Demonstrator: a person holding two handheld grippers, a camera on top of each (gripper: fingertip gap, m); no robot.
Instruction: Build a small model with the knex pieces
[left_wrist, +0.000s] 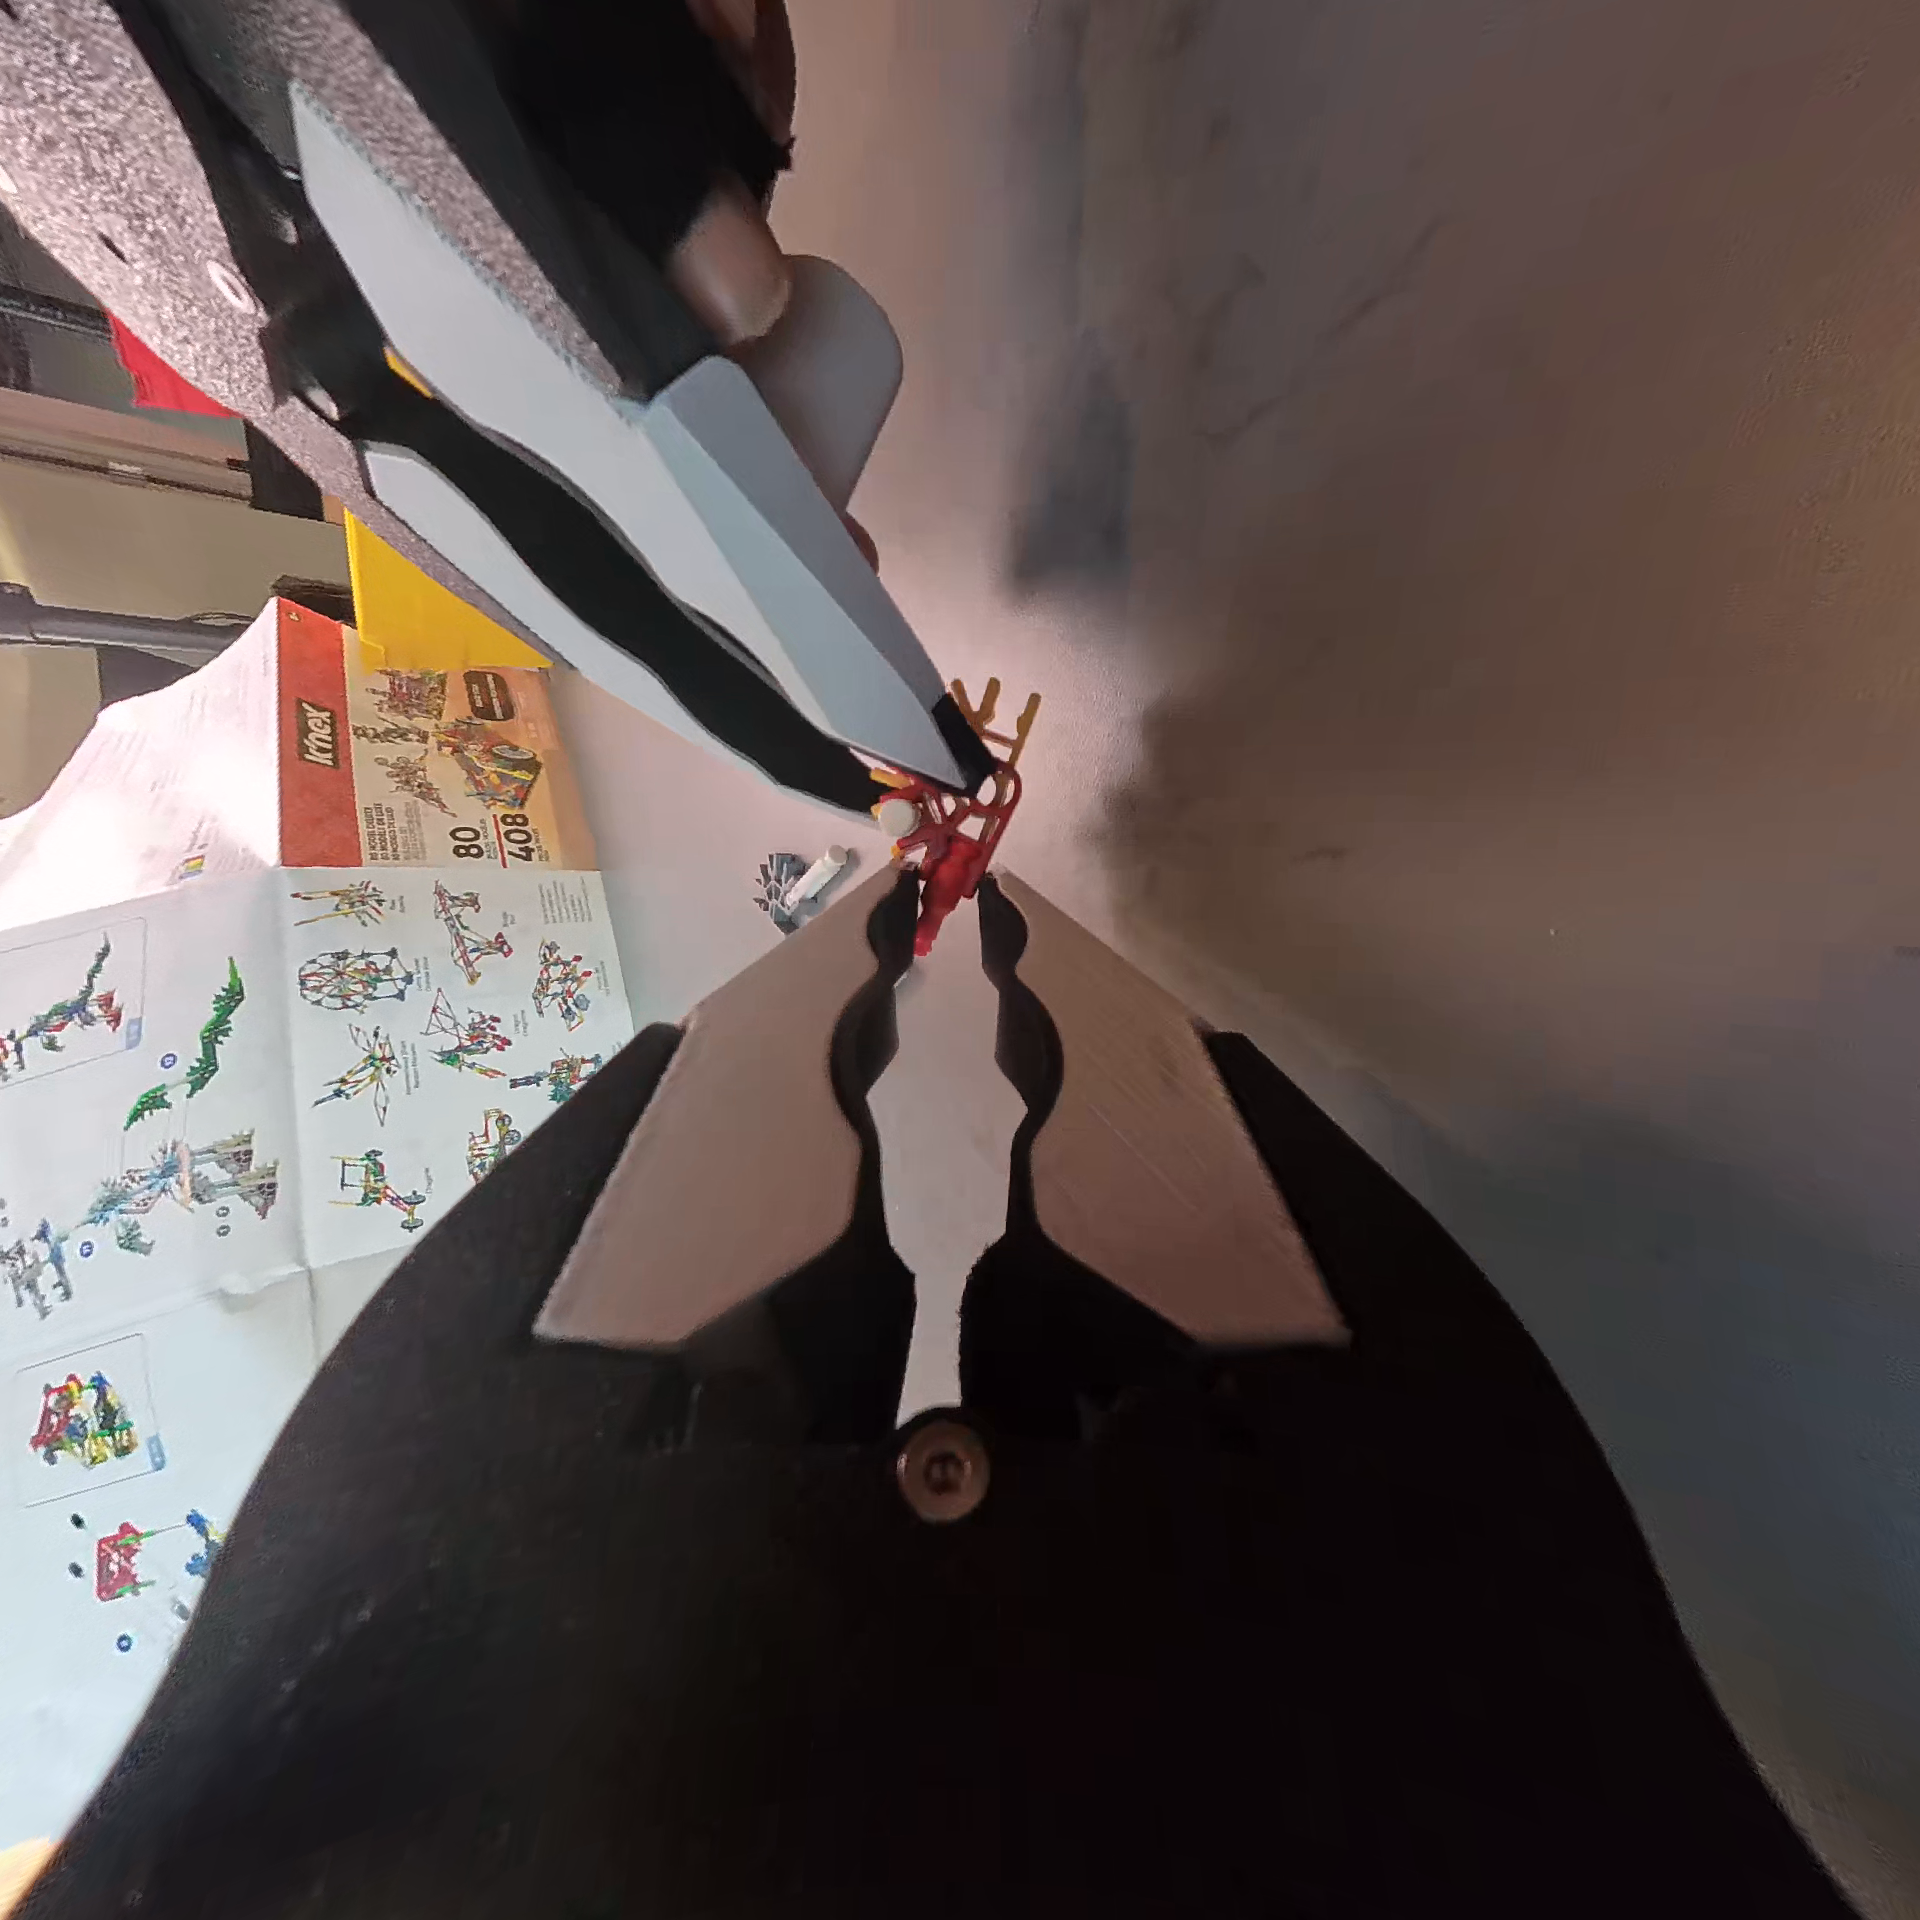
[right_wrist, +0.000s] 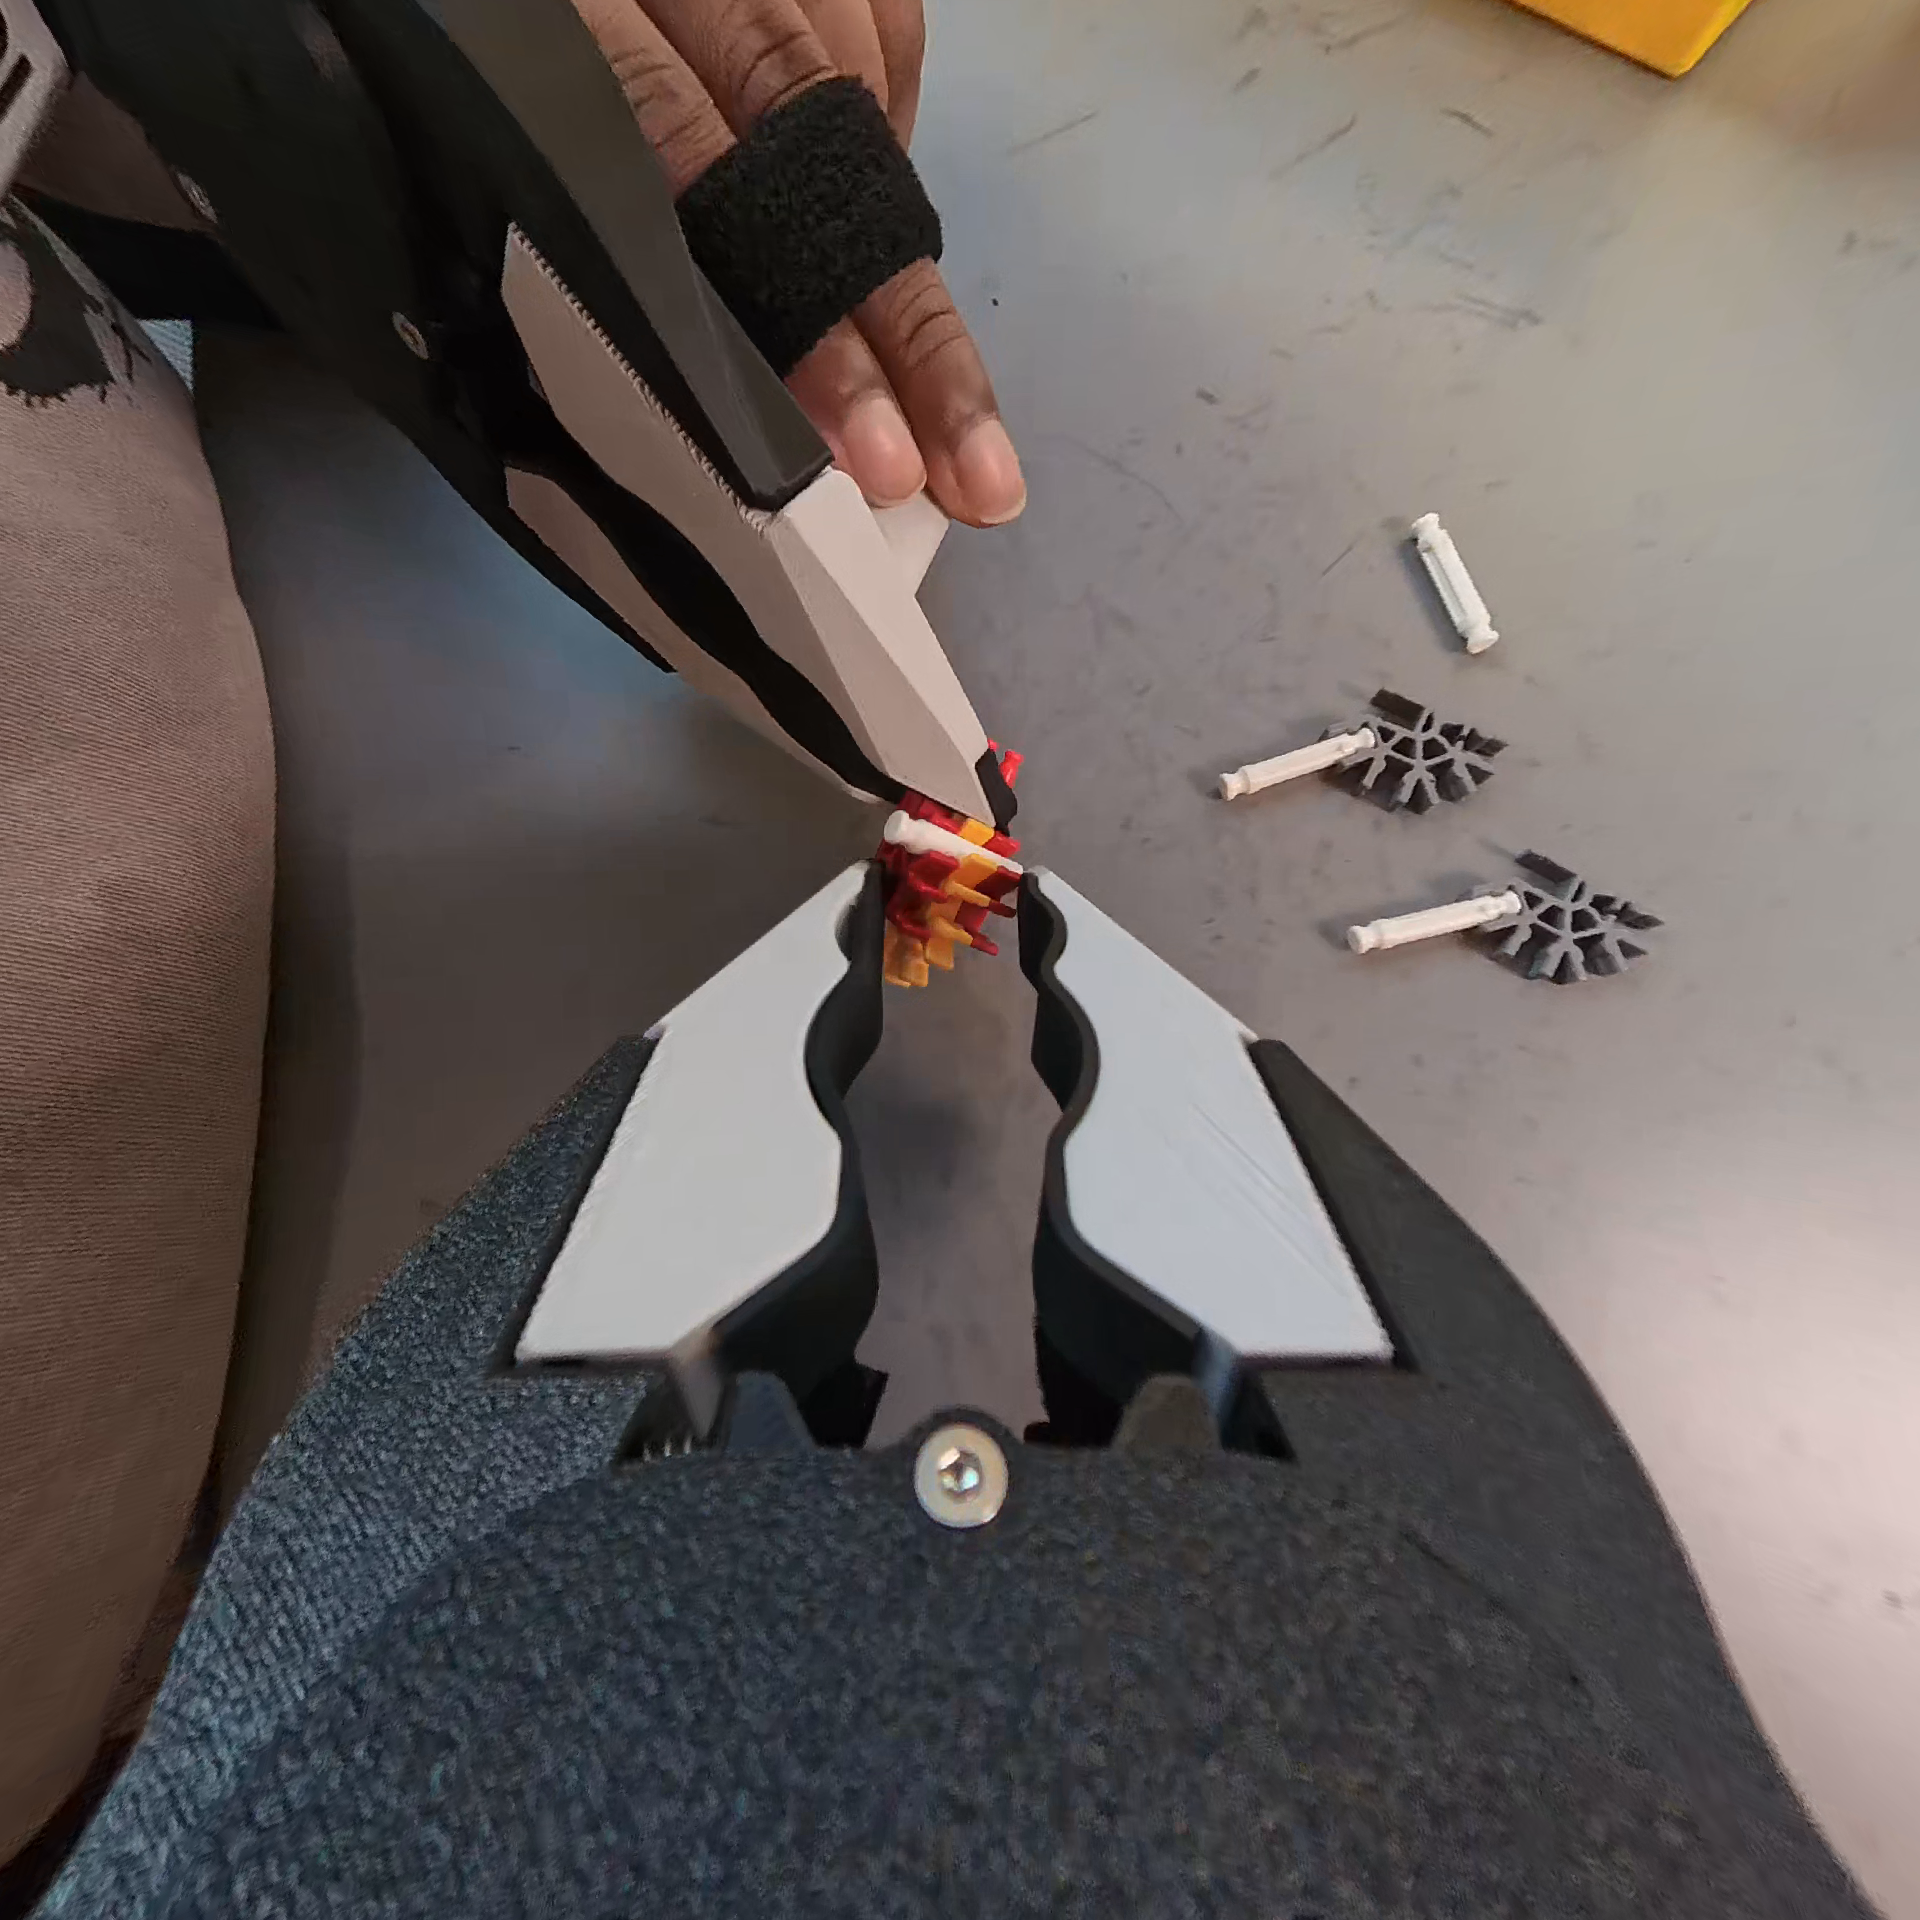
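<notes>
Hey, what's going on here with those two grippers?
A person works two hand-held grippers on one small red and yellow connector cluster with a white rod in it. The right gripper and left gripper both pinch it above the grey table. Two grey connectors with rods and a loose white rod lie nearby.

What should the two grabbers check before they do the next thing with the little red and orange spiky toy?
1. Grip of the left gripper on the red and orange plastic connector cluster: ok, clamped.
2. Grip of the right gripper on the same cluster: ok, fingertips against it.
3. Short white plastic rod fully seated in the cluster: cannot tell, its far end is hidden.
4. Two grey snowflake-shaped connectors, each with a white rod, lying apart from both grippers: ok.
5. Loose white rod lying flat on the grey table: ok.
</notes>
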